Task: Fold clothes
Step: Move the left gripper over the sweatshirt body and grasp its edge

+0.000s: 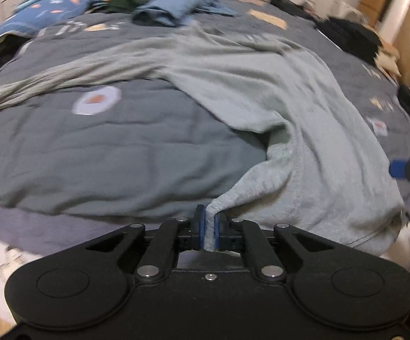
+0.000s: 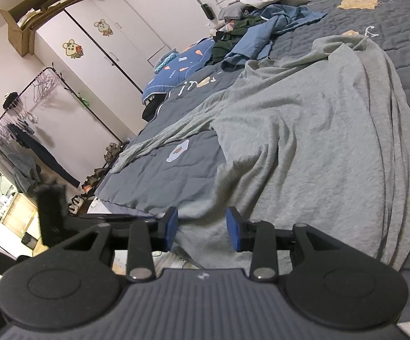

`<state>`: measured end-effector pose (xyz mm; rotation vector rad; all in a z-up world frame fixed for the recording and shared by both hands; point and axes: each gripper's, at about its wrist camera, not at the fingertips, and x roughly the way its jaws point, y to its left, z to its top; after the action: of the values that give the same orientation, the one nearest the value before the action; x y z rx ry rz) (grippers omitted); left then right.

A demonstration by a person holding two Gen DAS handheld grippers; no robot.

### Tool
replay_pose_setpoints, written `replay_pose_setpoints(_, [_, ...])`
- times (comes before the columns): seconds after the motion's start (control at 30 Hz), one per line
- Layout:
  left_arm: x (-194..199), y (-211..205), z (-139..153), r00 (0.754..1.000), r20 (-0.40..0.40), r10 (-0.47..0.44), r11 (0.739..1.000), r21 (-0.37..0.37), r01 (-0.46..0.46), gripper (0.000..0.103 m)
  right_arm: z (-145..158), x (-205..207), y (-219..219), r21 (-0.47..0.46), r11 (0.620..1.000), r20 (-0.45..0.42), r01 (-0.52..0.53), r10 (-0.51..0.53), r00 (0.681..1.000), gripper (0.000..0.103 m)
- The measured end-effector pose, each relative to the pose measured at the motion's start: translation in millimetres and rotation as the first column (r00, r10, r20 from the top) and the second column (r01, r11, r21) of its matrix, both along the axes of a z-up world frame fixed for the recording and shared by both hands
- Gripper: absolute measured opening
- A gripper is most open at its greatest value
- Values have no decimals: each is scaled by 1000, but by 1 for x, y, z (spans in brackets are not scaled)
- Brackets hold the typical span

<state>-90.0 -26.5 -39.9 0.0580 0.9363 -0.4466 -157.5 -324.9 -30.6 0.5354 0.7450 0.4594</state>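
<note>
Folding has barely begun: the grey long-sleeved top (image 2: 304,147) lies spread unfolded on the bed's quilt (image 1: 106,153), its hem pinched in the left gripper (image 1: 210,226), while the right gripper (image 2: 202,231) hovers agape, with more clothes (image 2: 250,36) heaped beyond.

Left wrist view: mounted just behind the left gripper (image 1: 210,228), angled steeply down, close above the near edge of the bed (image 1: 91,153), facing along it toward the clothes pile (image 1: 159,2). Right wrist view: rolled sideways behind the right gripper (image 2: 202,232), shallower pitch, near the same edge. Shared: grey garment (image 1: 304,107) (image 2: 304,141), quilt, pile.
</note>
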Motion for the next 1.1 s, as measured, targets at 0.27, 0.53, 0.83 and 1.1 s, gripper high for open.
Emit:
replay_pose_setpoints(0.27, [-6, 55, 22, 993, -57, 106, 993, 62, -102, 7, 1, 4, 9, 6, 1000, -1, -27, 27, 1000, 37])
replay_pose_setpoints(0.53, [-2, 60, 24, 985, -100, 139, 974, 196, -117, 16, 3, 8, 18, 11, 999, -6, -40, 40, 999, 37])
replay_pose_setpoints(0.83, [33, 49, 57, 995, -10, 104, 991, -89, -104, 35, 4, 15, 22, 19, 1000, -3, -22, 22, 1000, 37])
replay_pose_setpoints(1.1, [127, 9, 27, 983, -63, 170, 964, -195, -179, 35, 3, 20, 27, 0, 1000, 11, -20, 20, 1000, 37])
